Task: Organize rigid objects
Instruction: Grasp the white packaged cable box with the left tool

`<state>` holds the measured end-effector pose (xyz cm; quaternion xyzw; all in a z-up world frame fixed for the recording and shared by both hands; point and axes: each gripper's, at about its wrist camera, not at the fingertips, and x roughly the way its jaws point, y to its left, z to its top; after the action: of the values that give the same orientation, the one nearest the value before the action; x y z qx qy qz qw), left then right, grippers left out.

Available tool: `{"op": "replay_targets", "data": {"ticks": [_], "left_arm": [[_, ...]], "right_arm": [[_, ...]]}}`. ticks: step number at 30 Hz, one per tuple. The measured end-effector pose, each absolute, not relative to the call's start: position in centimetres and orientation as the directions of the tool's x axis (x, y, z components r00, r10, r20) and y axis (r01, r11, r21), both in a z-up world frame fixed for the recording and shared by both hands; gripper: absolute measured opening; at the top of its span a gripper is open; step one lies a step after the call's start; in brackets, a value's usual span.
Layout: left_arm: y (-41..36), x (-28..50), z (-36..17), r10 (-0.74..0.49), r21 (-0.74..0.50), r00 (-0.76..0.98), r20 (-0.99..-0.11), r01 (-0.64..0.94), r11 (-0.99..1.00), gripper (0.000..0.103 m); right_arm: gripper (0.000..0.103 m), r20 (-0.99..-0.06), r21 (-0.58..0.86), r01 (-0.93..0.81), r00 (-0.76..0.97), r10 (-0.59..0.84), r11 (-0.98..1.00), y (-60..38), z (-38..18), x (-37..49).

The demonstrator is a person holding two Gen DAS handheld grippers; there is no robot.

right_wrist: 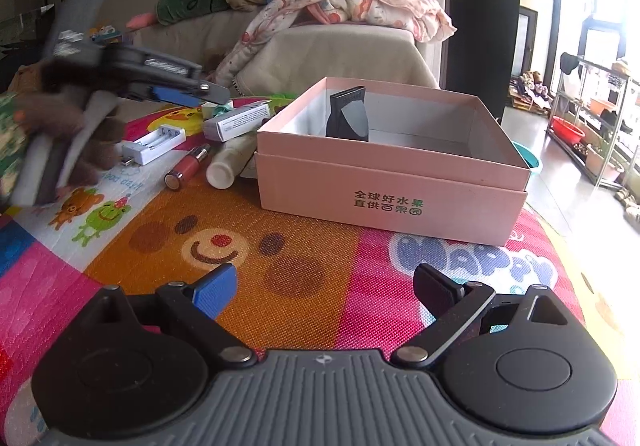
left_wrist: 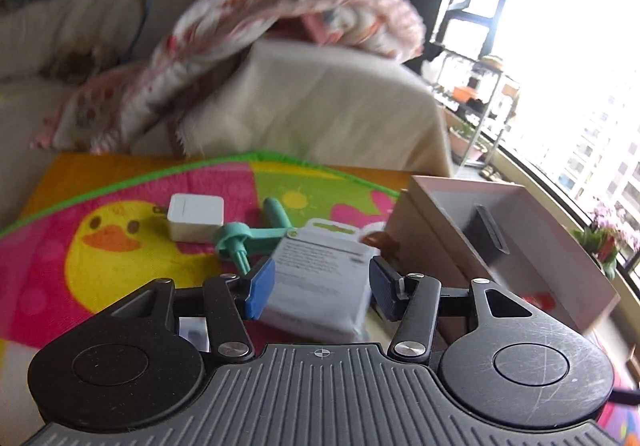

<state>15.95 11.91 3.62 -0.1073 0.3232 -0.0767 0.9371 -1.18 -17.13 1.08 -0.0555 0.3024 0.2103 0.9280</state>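
My left gripper [left_wrist: 322, 288] is open, its blue pads on either side of a white-grey carton [left_wrist: 320, 278] lying on the colourful mat; a gap shows at the right pad. The same carton [right_wrist: 236, 121] shows in the right wrist view under the left gripper [right_wrist: 208, 95]. A pink open box [right_wrist: 394, 157] stands on the mat with a black object [right_wrist: 347, 117] leaning inside; it also shows in the left wrist view [left_wrist: 500, 242]. My right gripper [right_wrist: 324, 290] is open and empty over the mat, in front of the box.
On the mat lie a white plug adapter [left_wrist: 195, 217], a teal plastic tool [left_wrist: 248, 238], a white battery charger [right_wrist: 154, 143], a pink lipstick tube [right_wrist: 188, 167] and a white bottle [right_wrist: 228, 163]. A sofa with blankets [right_wrist: 340, 41] stands behind. The mat's edge drops off at right.
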Motion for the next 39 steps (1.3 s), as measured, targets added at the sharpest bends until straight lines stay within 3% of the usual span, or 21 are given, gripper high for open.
{"op": "replay_targets", "data": {"ticks": [7, 11, 18, 25, 28, 32, 39], "left_arm": [[12.2, 17.1, 3.1, -0.300, -0.296, 0.736, -0.607, 0.141, 0.945, 0.058], [10.9, 16.5, 3.1, -0.288, -0.237, 0.750, -0.596, 0.178, 0.955, 0.058], [10.0, 17.1, 2.9, -0.272, -0.252, 0.760, -0.590, 0.147, 0.956, 0.058], [9.9, 20.1, 2.7, -0.283, -0.358, 0.728, -0.624, 0.055, 0.932, 0.058], [10.2, 18.9, 2.5, -0.363, -0.414, 0.704, -0.611, 0.107, 0.904, 0.057], [10.7, 15.9, 2.1, -0.431, -0.458, 0.679, -0.594, 0.155, 0.875, 0.054], [10.5, 9.8, 1.2, -0.526, -0.505, 0.615, -0.587, 0.229, 0.832, 0.038]], "right_arm": [[0.095, -0.594, 0.046, -0.426, 0.715, 0.367, 0.904, -17.3, 1.0, -1.0], [0.095, -0.610, 0.048, -0.424, 0.704, 0.362, 0.905, -17.1, 0.8, -0.7], [0.095, -0.629, 0.048, -0.414, 0.695, 0.349, 0.909, -17.0, 0.6, -0.4], [0.095, -0.652, 0.054, -0.405, 0.678, 0.339, 0.913, -16.9, 0.3, 0.1], [0.095, -0.649, 0.058, -0.398, 0.682, 0.337, 0.916, -17.1, 0.4, 0.0], [0.095, -0.643, 0.063, -0.396, 0.685, 0.341, 0.916, -17.2, 0.4, 0.0], [0.095, -0.610, 0.059, -0.424, 0.701, 0.369, 0.904, -17.3, 0.7, -0.7]]}}
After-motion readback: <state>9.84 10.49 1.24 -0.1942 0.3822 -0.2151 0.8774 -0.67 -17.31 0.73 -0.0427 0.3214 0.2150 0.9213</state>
